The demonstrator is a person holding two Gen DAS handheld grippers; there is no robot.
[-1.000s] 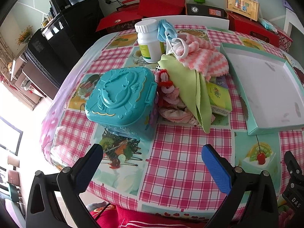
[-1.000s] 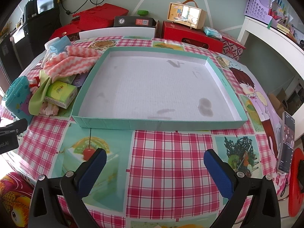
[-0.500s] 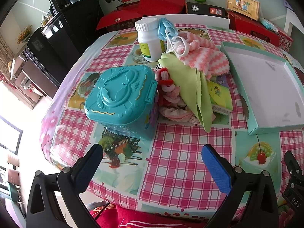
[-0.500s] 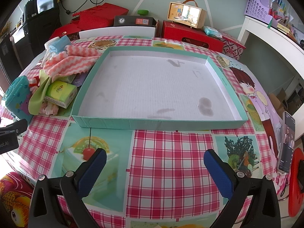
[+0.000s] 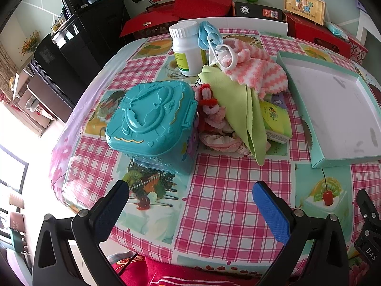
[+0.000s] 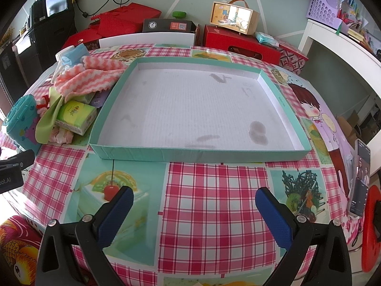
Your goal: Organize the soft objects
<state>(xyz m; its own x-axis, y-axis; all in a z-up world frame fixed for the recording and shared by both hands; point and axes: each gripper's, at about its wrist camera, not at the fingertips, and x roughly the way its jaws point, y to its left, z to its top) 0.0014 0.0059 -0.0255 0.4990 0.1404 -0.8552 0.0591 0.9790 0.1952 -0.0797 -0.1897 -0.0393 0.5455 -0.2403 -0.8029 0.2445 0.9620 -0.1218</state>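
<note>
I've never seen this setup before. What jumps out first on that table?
Probably the big shallow teal tray, empty, in the middle of the pink checked tablecloth. To its left is a jumble of soft things: a pink-and-white zigzag cloth on a green cloth, beside a turquoise plastic case. Both claws, left and right, hang open over the near edge.

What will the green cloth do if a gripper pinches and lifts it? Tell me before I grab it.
The green cloth lies draped in soft folds, so it will probably hang limp. It looks thin, likely light. The pink-and-white towel overlaps its top, so lifting may drag that along.
</note>
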